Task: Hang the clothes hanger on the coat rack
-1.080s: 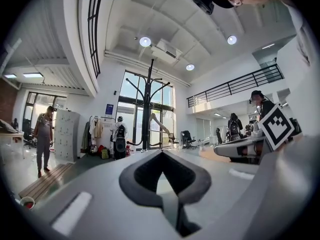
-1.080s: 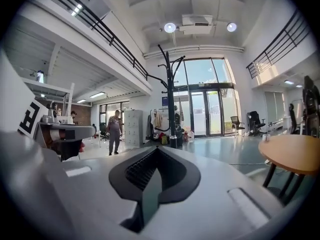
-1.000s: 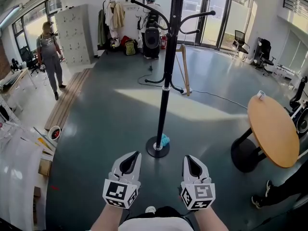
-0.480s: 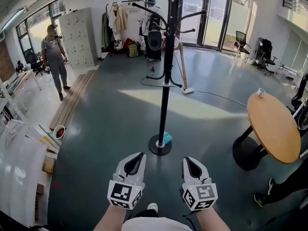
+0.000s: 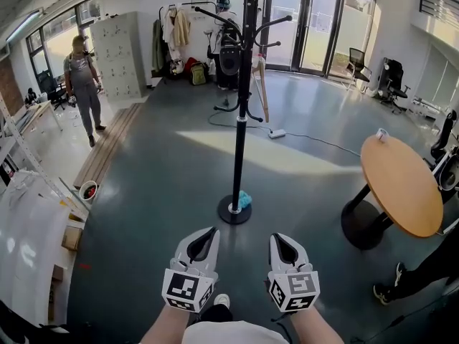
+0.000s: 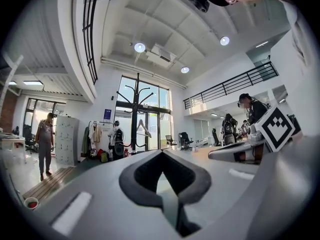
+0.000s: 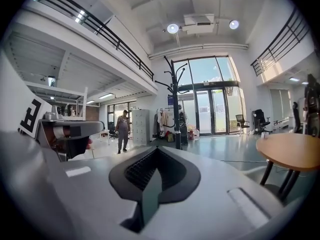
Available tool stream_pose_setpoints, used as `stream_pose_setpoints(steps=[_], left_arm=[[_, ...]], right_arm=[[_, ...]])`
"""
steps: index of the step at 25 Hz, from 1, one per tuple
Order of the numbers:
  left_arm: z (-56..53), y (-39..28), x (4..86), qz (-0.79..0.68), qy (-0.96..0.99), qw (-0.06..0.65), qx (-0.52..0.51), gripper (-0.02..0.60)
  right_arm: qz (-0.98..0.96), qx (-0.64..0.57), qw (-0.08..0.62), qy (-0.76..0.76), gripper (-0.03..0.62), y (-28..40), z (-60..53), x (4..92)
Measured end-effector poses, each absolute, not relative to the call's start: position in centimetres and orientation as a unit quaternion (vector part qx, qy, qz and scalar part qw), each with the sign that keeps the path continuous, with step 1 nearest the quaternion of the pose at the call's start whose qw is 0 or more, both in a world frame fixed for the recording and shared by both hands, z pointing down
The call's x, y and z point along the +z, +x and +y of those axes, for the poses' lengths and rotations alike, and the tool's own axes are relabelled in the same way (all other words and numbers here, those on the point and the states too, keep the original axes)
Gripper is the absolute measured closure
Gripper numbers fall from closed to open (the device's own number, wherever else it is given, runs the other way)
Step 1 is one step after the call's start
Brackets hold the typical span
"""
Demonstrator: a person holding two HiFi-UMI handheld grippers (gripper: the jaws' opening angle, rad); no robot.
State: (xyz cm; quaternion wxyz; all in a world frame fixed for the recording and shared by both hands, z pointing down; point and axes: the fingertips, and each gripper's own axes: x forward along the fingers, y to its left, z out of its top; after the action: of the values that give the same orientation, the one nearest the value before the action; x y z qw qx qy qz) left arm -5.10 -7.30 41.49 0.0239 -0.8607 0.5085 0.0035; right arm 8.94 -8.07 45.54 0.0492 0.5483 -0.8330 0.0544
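Left gripper (image 5: 203, 235), right gripper (image 5: 281, 239) side by side — jaws of both together, coat rack (image 5: 239, 135) ahead.

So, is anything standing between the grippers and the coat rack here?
Nothing visible does. Bare floor runs from the left gripper and right gripper to the coat rack. The round table stands off to the right; a small blue thing lies at the rack's base. Both grippers are shut and empty.
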Motion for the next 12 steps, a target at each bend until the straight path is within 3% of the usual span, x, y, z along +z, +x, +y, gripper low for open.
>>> stream_pose_setpoints(steps=[12], left_arm=[[-2.9,-5.2,41.2,0.525,-0.851,0.025,0.0,0.581]], right_arm=[[-0.841,0.041,0.063,0.535,0.568,8.6,-4.3,45.2]])
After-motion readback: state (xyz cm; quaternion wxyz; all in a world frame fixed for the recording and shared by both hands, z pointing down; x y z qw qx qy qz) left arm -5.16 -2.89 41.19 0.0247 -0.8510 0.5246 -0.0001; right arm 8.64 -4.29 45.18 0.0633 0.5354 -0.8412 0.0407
